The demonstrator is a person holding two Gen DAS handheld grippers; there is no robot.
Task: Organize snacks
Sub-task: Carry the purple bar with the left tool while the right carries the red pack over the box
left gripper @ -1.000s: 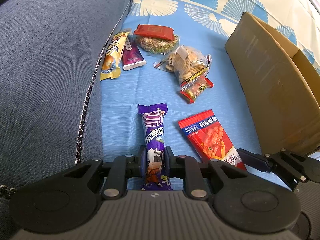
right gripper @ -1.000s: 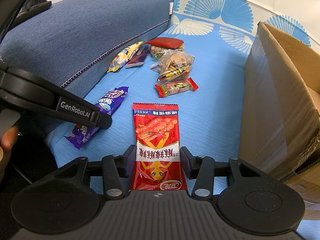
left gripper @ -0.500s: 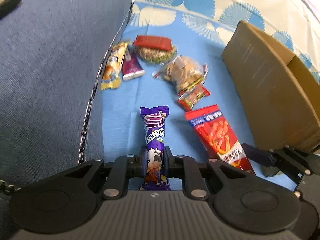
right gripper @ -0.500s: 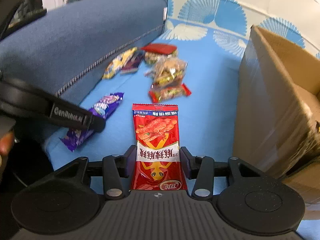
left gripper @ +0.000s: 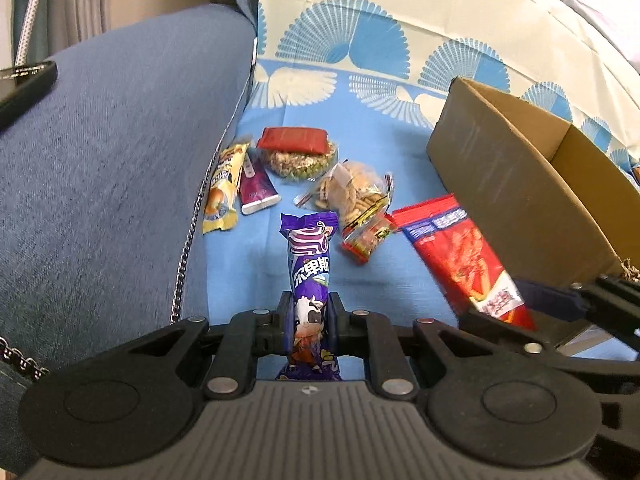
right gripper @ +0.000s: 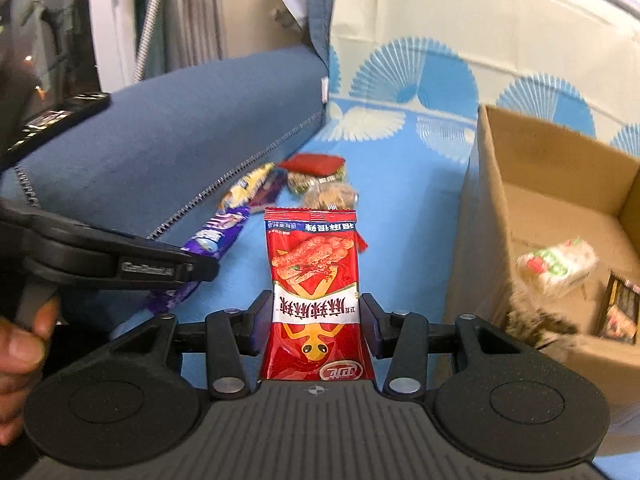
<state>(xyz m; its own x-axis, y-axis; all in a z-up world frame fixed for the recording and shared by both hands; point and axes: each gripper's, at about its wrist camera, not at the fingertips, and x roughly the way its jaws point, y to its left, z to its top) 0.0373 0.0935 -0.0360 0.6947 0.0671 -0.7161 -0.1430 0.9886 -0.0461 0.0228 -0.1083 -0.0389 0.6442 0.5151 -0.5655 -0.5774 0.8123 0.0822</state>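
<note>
Purple snack bar (left gripper: 310, 280): slim, light, crinkly foil wrapper, likely slippery; left tool (left gripper: 310, 322) was clamped across its lower part, bar clear of the blue sheet (left gripper: 360, 128). Red snack packet (right gripper: 314, 280): flat, soft, air-filled, contents judged crushable; right tool (right gripper: 314, 320) gripped its side edges low down. Cardboard box (right gripper: 560, 216) stood near the sheet's right edge; loose snacks (left gripper: 352, 192) lay along the left edge beside the blue cushion (left gripper: 112, 160).

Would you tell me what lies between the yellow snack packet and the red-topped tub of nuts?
A small maroon sachet lies between the yellow packet and the tub, touching the packet; the left wrist view shows it.
</note>
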